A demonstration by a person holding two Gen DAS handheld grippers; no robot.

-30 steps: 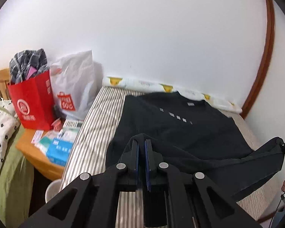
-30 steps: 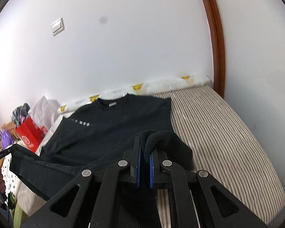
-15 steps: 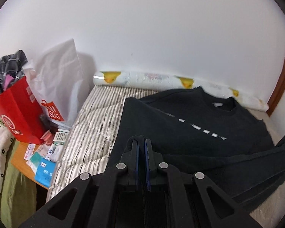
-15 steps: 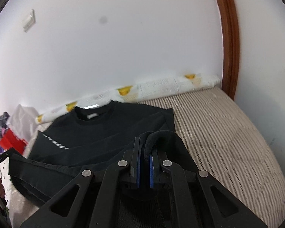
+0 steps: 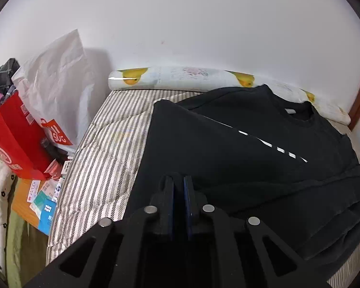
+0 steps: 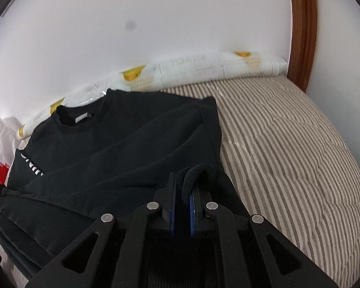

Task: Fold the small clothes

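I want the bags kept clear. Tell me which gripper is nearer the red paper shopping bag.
Left. The left gripper works at the bed's edge beside the red paper shopping bag; the right gripper is across the shirt.

A striped mattress [image 5: 103, 158] fills the middle, with a duck-print roll [image 5: 180, 79] along the far wall. Left of it stand a red bag [image 5: 14, 141] and a white plastic bag [image 5: 57, 84] — small packets [image 5: 44, 204] lie nearer.

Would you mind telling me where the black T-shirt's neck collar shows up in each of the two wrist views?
Left wrist: the collar sits upper right, before the far wall.
Right wrist: the collar sits left of centre, toward the far wall.
Shared landmark: the duck-print roll along the wall, just behind the collar.
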